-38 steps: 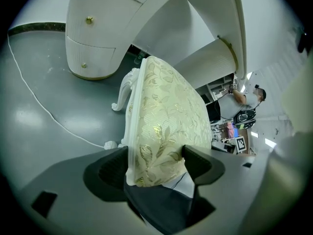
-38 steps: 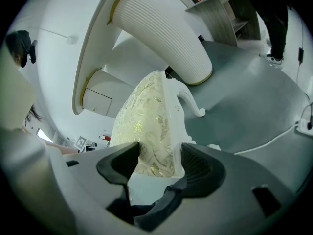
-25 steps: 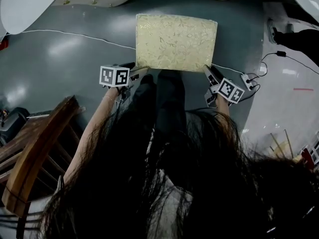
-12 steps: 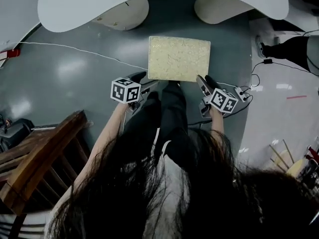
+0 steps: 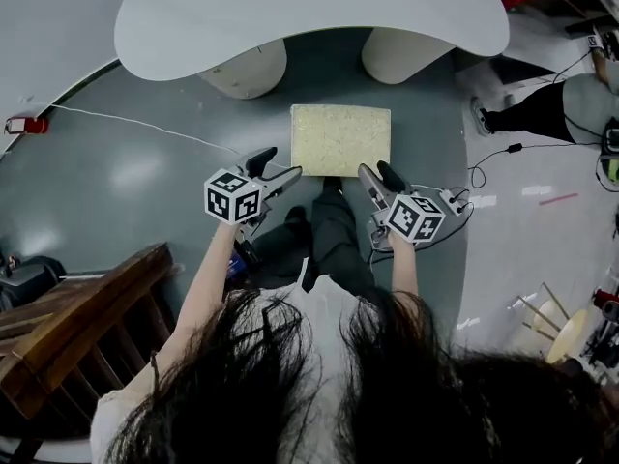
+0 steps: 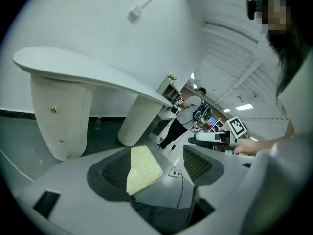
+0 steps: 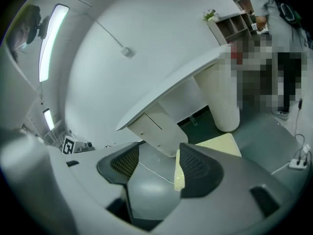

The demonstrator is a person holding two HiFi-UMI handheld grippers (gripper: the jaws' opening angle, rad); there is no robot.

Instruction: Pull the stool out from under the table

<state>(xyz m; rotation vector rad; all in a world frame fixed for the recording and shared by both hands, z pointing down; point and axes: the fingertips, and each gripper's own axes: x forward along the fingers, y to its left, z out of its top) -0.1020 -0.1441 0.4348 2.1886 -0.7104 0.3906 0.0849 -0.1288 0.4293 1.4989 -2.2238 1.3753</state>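
Note:
The stool (image 5: 340, 139) has a cream patterned square seat and stands on the grey floor just in front of the white table (image 5: 309, 13) and its two pedestals. My left gripper (image 5: 276, 165) hovers off the seat's near left corner, open and holding nothing. My right gripper (image 5: 377, 174) hovers off the near right corner, also open. In the left gripper view the stool (image 6: 143, 168) lies well below the spread jaws of the left gripper (image 6: 159, 168). In the right gripper view the stool (image 7: 220, 143) shows past the right gripper (image 7: 159, 165), under the table (image 7: 171, 89).
A wooden chair (image 5: 68, 327) stands at the lower left. A white cable (image 5: 126, 122) crosses the floor on the left, and a power strip (image 5: 455, 199) with cords lies on the right. A person (image 5: 542, 109) stands at the far right.
The view has risen and the stool now looks smaller and farther below. Both grippers have come up off the seat's near corners and hang apart from it.

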